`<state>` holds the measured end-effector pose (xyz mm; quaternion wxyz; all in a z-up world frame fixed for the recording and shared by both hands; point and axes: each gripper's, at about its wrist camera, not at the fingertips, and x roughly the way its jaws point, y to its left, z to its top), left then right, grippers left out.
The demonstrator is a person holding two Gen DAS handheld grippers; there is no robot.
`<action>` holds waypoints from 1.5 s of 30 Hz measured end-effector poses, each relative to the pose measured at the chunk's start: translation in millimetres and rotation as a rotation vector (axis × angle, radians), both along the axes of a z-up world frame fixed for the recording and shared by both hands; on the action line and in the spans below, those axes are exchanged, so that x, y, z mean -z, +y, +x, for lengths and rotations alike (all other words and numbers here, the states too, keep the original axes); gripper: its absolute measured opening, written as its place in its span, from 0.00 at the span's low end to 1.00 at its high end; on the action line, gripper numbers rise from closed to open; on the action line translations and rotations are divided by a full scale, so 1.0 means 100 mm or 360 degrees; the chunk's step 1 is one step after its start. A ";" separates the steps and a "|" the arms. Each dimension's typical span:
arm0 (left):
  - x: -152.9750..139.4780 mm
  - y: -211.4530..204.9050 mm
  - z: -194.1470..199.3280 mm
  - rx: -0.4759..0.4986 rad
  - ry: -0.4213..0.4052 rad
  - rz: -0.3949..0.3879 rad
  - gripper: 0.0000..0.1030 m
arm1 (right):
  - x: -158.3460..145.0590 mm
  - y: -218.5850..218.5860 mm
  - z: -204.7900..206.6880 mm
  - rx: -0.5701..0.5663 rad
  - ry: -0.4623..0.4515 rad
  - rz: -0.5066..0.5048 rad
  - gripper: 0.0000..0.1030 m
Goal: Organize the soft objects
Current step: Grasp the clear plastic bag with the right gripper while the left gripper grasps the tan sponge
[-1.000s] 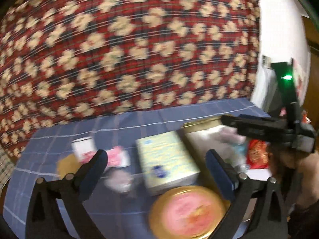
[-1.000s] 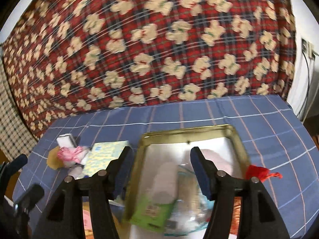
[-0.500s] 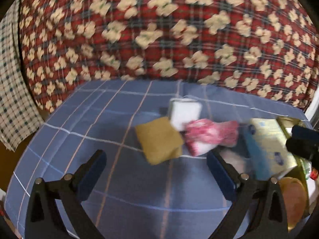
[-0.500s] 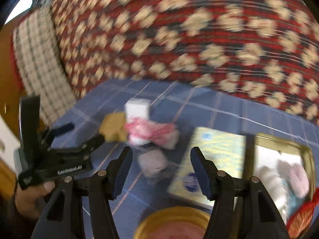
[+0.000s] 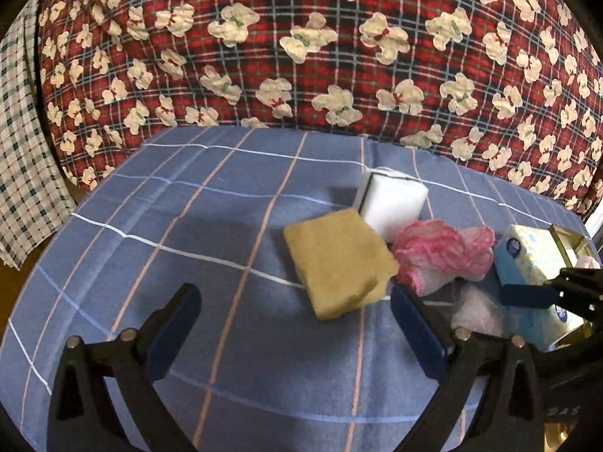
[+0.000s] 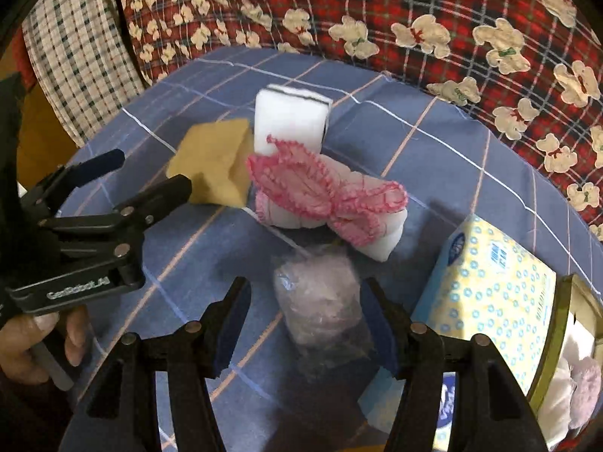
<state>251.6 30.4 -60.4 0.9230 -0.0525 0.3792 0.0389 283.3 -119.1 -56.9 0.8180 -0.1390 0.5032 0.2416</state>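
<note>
a: left wrist view?
b: left tongs (image 5: 294, 312) spread wide, nothing between, hovering over blue checked cloth (image 5: 211, 233) on the bench. tan sponge (image 5: 337, 261) just ahead, near the right finger. white sponge (image 5: 394, 203) behind, touching it. pink-trimmed white cloth bundle (image 5: 444, 258) to the right, up against both. clear bag of pale fluff (image 5: 476, 307) below that. tissue pack (image 5: 531, 252) further right, gold tin (image 5: 565, 235) at the edge. right tongs (image 5: 527, 295) poking in from the right side. red plaid bear-print blanket (image 5: 301, 45) behind.

a: right wrist view?
b: right tongs (image 6: 305, 324) parted, straddling the bag of fluff (image 6: 320, 293); pads apparently clear of it, contact hard to judge. pink-trimmed bundle (image 6: 324, 199) just beyond, then white sponge (image 6: 290, 120) upright, tan sponge (image 6: 213, 164) leaning at its left. left tongs (image 6: 147, 175) at left, released, tips near the tan sponge, gripped by a hand (image 6: 34, 342).

a: any writing?
b: "GenRobot.AI" or similar on the left tool body, slightly blurred. blue logo and print on the yellow tissue pack (image 6: 493, 293), unreadable. gold tin (image 6: 565, 342) at right, soft white and pink things inside.
</note>
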 end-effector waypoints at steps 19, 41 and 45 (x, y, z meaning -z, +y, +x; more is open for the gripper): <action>0.08 -0.03 0.10 0.0018 0.0014 -0.0060 0.99 | 0.10 0.04 0.09 -0.0030 0.0019 -0.0059 0.36; 0.20 -0.06 0.26 0.0093 0.0045 -0.0242 0.48 | 0.09 0.04 0.09 -0.0046 0.0025 -0.0022 0.36; 0.14 -0.04 0.13 0.0056 -0.0041 -0.0233 0.48 | 0.06 0.05 0.06 -0.0085 0.0025 0.0040 0.34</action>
